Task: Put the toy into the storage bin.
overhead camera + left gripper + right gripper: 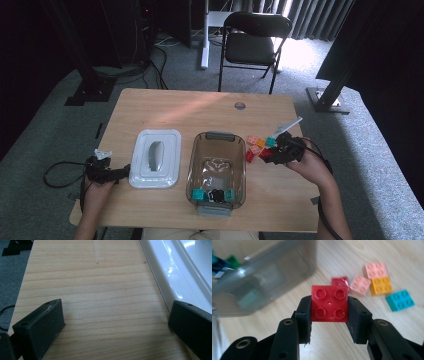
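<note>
Currently the tabletop (165,107) carries one white lid (155,158) at the left and one clear brown bin (216,170) at the centre, with loose bricks to the right of the bin.

Inside the bin, at its near end, lie two teal bricks (199,194) and one dark item that is too small to identify.

The left gripper (115,325) rests over bare wood just beside the lid's edge, jaws spread wide and holding nothing.

The right gripper (329,322) is clenched on one red brick (329,303), lifted clear of the tabletop to the right of the bin.

Count of loose bricks on the tabletop, from the right gripper view: two pink (375,270), one orange (381,285), one teal (400,300), one red (340,281).

Risk: the jaws contact only two side faces of the red brick. A fast swing toward the bin could let it pivot or slip out short of the rim. Striking the bin wall could also shift the bin.
</note>
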{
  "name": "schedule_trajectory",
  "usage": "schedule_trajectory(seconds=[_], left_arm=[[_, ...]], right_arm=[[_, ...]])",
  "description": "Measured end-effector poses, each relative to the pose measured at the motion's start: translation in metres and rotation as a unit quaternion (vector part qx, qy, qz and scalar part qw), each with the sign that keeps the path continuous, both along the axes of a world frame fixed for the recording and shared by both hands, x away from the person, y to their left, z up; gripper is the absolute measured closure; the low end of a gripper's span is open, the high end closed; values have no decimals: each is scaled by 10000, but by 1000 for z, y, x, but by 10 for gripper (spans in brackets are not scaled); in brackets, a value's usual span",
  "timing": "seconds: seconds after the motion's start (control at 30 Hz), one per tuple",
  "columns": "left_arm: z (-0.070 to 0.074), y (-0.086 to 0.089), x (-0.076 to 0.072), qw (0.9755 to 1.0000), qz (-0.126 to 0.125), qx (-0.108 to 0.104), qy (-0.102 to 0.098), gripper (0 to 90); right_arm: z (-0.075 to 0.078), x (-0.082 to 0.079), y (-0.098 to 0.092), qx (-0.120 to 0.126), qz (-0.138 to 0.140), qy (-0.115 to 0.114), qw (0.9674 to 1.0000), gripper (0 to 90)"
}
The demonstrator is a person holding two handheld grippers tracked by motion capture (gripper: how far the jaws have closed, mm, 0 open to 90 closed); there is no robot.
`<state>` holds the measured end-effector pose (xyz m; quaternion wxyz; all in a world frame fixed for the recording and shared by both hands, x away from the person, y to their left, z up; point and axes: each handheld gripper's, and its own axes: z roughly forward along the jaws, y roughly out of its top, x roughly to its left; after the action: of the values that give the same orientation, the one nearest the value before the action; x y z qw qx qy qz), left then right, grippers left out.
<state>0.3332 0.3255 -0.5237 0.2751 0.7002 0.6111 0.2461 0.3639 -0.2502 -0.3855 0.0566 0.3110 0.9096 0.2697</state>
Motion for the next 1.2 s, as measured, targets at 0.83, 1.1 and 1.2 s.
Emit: schedule_trajectory(seconds=[0.83,1.1,1.2], left_arm=[[0,0,0,10000,-4,3,2,8],[0,0,0,10000,-4,3,2,8],[0,0,0,10000,-4,3,2,8]], right_arm=[[46,-52,96,-80,2175,-283,9756,587],[25,-54,131,-314,2621,21,9645,587],[17,-54,141,-391,2704,110,9619,587]])
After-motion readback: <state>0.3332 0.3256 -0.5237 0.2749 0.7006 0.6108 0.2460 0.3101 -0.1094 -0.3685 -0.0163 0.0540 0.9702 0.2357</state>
